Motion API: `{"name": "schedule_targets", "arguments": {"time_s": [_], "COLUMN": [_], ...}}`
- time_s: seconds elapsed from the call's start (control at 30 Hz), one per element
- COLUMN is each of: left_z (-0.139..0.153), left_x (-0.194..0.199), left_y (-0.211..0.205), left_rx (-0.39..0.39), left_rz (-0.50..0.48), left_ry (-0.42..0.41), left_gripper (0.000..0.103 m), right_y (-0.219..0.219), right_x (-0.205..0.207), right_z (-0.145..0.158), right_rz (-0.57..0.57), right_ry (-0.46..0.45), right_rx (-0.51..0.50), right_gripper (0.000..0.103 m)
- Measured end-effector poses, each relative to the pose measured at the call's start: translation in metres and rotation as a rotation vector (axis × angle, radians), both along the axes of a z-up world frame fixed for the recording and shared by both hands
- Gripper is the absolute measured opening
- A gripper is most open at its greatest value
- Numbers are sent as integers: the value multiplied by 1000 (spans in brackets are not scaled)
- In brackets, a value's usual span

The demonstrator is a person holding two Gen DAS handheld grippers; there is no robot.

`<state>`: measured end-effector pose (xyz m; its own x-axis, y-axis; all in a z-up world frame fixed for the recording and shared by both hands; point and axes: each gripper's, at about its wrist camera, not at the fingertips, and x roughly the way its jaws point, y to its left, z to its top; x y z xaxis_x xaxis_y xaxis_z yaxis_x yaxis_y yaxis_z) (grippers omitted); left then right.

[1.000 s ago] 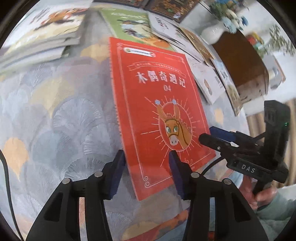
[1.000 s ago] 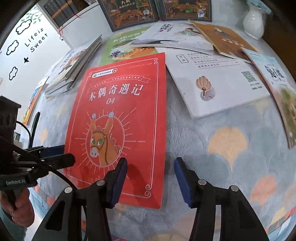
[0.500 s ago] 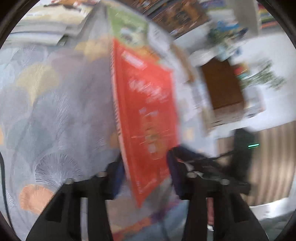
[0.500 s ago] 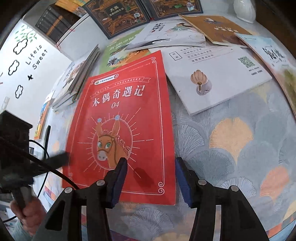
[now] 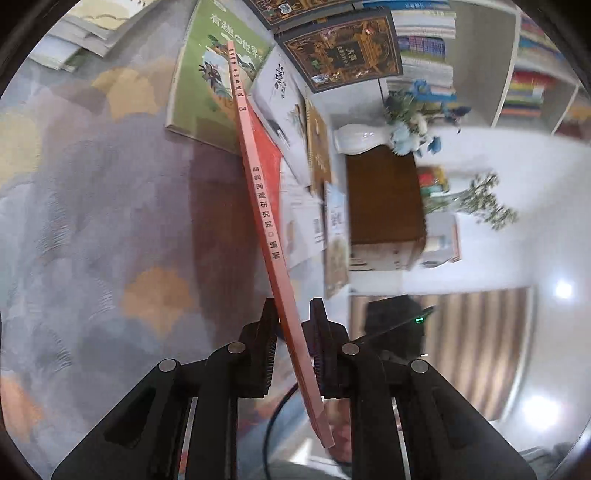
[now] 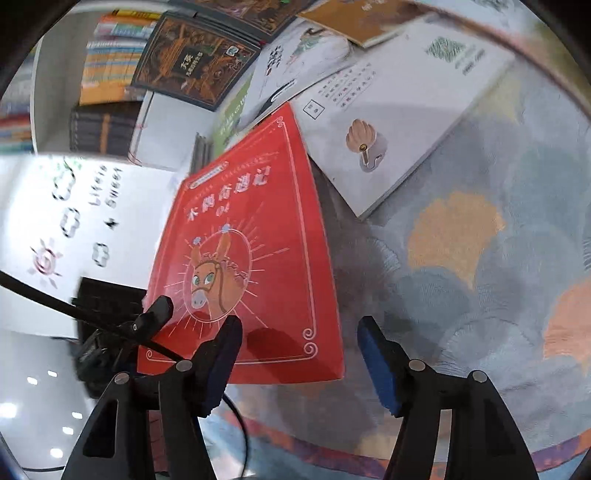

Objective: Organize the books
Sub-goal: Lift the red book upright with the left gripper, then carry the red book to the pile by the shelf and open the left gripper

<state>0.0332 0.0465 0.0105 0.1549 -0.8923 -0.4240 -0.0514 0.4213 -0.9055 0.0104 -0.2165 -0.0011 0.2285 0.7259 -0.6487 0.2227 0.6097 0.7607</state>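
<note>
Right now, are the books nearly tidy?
Not nearly. One small pile of books already sits stacked on the patterned cloth. The left gripper is clamped on the thin red donkey book, tipping it up on edge; the right gripper is opening beside it. Green, white and dark covers lie scattered.

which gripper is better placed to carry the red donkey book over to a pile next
Left. The left gripper is shut on the red book near its spine and has it tilted up off the patterned cloth. The right gripper is opening, with nothing between its pads.
</note>
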Motion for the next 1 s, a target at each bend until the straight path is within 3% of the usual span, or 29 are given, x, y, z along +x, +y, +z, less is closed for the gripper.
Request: {"name": "schedule_targets", "arguments": {"time_s": [0.17, 0.27, 0.33, 0.47, 0.53, 0.67, 0.87, 1.0], "left_z": [-10, -13, -10, 5, 23, 60, 90, 110], "left_x": [1, 3, 4, 2, 0, -5, -2, 6], "left_y": [9, 17, 21, 10, 3, -6, 22, 45], "left_rx": [-48, -26, 73, 256, 385, 528, 394, 381], "left_rz": [-4, 19, -3, -65, -74, -93, -34, 29], "left_ry": [44, 64, 46, -38, -132, -299, -349, -403], "left_gripper": [14, 12, 12, 12, 15, 15, 15, 15], "right_y": [11, 13, 16, 43, 57, 73, 87, 116], "right_x": [6, 10, 13, 19, 17, 14, 17, 42], "right_z": [-12, -10, -1, 29, 43, 69, 115, 140], "right_rz": [-38, -50, -13, 128, 192, 252, 311, 351], "right_ry": [24, 26, -3, -117, -177, -269, -388, -480], "right_rx": [86, 104, 55, -150, -247, -325, -372, -404], "right_gripper": [60, 43, 33, 33, 33, 33, 33, 33]}}
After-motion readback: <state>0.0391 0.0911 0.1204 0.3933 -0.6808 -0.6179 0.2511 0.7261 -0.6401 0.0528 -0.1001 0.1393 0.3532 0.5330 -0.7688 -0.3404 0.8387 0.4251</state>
